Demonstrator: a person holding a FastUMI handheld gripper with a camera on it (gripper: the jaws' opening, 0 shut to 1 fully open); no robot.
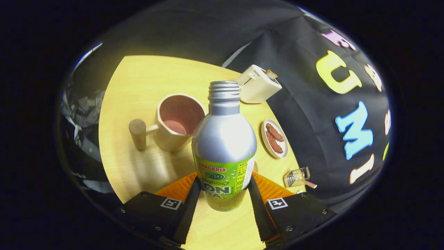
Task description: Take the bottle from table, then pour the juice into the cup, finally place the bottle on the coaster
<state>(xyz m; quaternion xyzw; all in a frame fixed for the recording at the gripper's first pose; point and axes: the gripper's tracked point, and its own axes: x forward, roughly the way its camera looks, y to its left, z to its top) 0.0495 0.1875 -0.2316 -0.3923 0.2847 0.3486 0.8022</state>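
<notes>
The wooden tabletop [138,90] carries everything, and the gripper [223,189] has its two fingers pressed against the lower sides of the uncapped bottle [223,139], held upright between them near the table's near edge. Just beyond the bottle stands the cup [177,121], with a toaster [258,84] at the far edge. A small plate [274,138] and a fork [297,177] lie along the right edge.
</notes>
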